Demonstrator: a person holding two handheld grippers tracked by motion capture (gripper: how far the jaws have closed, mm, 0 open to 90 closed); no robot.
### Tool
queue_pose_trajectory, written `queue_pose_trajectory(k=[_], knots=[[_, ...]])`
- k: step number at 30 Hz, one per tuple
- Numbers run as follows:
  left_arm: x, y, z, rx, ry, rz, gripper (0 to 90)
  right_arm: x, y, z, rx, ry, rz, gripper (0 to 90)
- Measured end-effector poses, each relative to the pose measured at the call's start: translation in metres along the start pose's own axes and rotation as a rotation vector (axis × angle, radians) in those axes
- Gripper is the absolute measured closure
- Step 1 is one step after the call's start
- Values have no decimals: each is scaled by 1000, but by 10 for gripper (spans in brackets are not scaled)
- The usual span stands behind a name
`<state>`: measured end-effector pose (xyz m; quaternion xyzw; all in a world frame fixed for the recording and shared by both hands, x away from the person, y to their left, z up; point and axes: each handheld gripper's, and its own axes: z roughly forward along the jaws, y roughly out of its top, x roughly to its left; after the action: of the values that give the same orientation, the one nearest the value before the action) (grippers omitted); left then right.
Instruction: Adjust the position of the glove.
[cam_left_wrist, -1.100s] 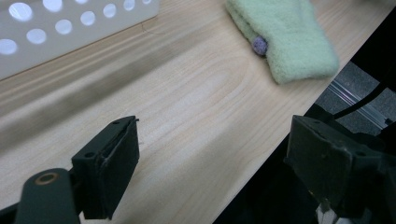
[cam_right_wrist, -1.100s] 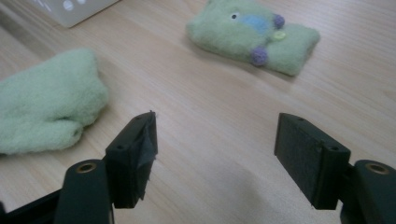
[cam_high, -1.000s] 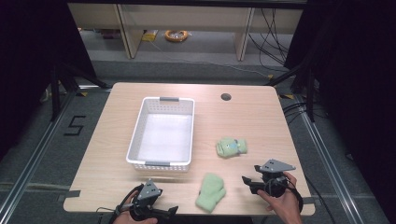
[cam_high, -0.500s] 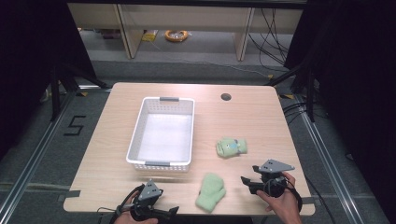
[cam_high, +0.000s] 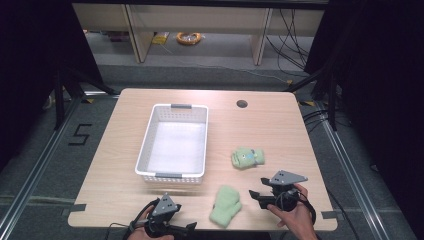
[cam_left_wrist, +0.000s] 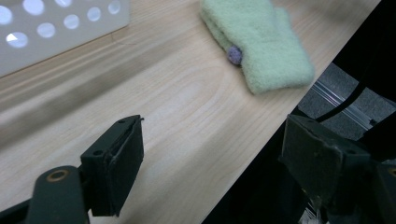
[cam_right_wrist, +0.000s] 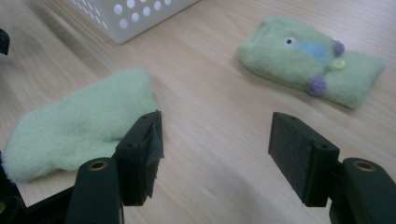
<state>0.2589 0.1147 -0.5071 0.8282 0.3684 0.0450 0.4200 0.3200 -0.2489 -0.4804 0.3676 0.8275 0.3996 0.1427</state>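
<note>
Both grippers (cam_high: 192, 227) (cam_high: 255, 194) sat wide apart, holding nothing. Two green mittens (cam_high: 225, 205) (cam_high: 247, 157) lay right of the basket (cam_high: 172, 176). Pinching the near mittens's thick middle would probably grip best.

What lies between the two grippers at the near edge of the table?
In the high view, a plain green mitten lies on the table between the left gripper and the right gripper.

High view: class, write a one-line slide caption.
Two green mittens lie beside a white basket; both grippers open.
</note>
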Motion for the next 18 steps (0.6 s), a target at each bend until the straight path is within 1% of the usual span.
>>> queue_pose_trajectory(k=[1, 2, 3, 4, 5, 6, 7, 8, 9, 10, 11, 12, 13, 14, 15, 16, 17, 18], knots=[[-2, 0, 2, -26, -11, -1, 226, 2, 4, 3, 2, 27, -1, 381], [-4, 1, 3, -25, -15, -5, 226, 2, 4, 3, 2, 27, -1, 381], [-7, 2, 6, -33, -22, -24, 229, 5, 5, 3, 12, 39, 25, 393], [-8, 3, 6, -13, -23, 7, 233, 4, 8, 6, -8, 47, -8, 411], [-11, 5, 8, -11, -34, 13, 252, 6, 12, 10, -2, 73, -37, 436], [-14, 7, 11, -24, -33, 31, 257, 9, 15, 11, 8, 78, -37, 448], [-16, 9, 12, -12, -34, 48, 257, 9, 15, 11, 8, 78, -37, 448], [-19, 11, 15, -18, -40, 46, 264, 12, 17, 13, 7, 82, -33, 454], [-21, 13, 17, -12, -45, 56, 271, 12, 20, 15, 8, 90, -59, 463], [-22, 16, 22, -9, -39, 67, 271, 16, 23, 20, 10, 98, -71, 470], [-22, 16, 22, -9, -39, 67, 272, 16, 23, 20, 10, 98, -71, 470], [-22, 18, 23, 2, -36, 75, 272, 17, 25, 22, 12, 104, -79, 477], [-23, 19, 24, -4, -45, 78, 280, 18, 27, 24, 17, 107, -90, 480], [-23, 21, 25, 7, -46, 85, 288, 19, 29, 26, 19, 121, -98, 486], [-25, 22, 27, -7, -50, 84, 296, 21, 30, 28, 30, 125, -91, 498], [-23, 25, 28, 14, -44, 107, 304, 21, 31, 30, 33, 127, -102, 501], [-25, 26, 29, -2, -54, 96, 324, 22, 33, 32, 33, 138, -99, 502], [-26, 27, 31, -2, -56, 101, 330, 22, 34, 34, 41, 140, -105, 509]])
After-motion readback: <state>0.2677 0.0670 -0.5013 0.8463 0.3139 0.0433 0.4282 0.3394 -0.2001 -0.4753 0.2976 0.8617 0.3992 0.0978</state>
